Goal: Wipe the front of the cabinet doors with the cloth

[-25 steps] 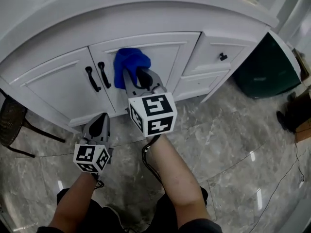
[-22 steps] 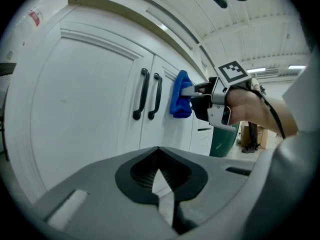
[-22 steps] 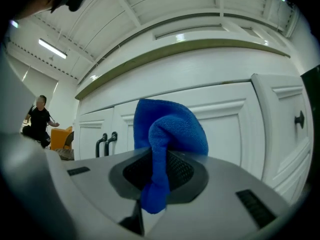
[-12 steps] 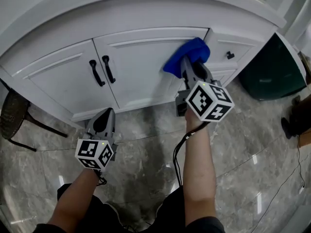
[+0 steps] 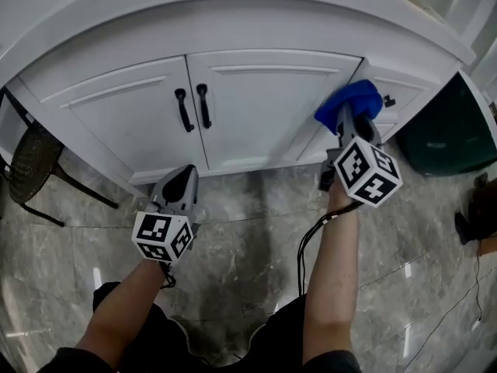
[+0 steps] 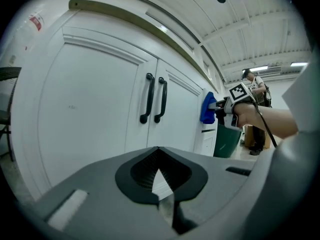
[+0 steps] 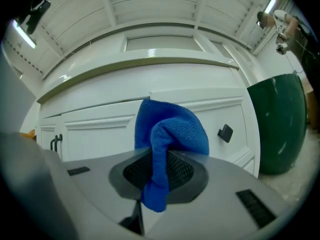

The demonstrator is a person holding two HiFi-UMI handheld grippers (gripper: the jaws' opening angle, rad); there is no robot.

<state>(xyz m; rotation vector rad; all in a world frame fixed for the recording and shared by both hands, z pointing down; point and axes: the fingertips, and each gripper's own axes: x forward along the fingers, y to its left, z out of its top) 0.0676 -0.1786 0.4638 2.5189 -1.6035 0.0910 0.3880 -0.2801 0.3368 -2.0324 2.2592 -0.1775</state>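
The white cabinet has two doors, left (image 5: 116, 127) and right (image 5: 272, 103), with black handles (image 5: 194, 109) at the middle seam. A blue cloth (image 5: 351, 102) is bunched in my right gripper (image 5: 349, 124), which is shut on it. The cloth is against the cabinet front at the right door's right edge, beside the drawer with a black knob (image 5: 388, 101). The right gripper view shows the cloth (image 7: 170, 134) pinched between the jaws of that gripper (image 7: 157, 176), the knob (image 7: 225, 133) just right. My left gripper (image 5: 181, 186) hangs low before the doors, shut and empty (image 6: 161, 184).
A dark green bin (image 5: 446, 127) stands right of the cabinet. A dark chair (image 5: 31, 169) is at the left. The floor (image 5: 248, 231) is grey marble tile. A cable (image 5: 307, 247) trails from the right gripper. A person (image 6: 256, 99) stands far off.
My right gripper has carried the cloth rightward across the right door, from near the handles to the edge by the drawers. The left gripper has hardly moved.
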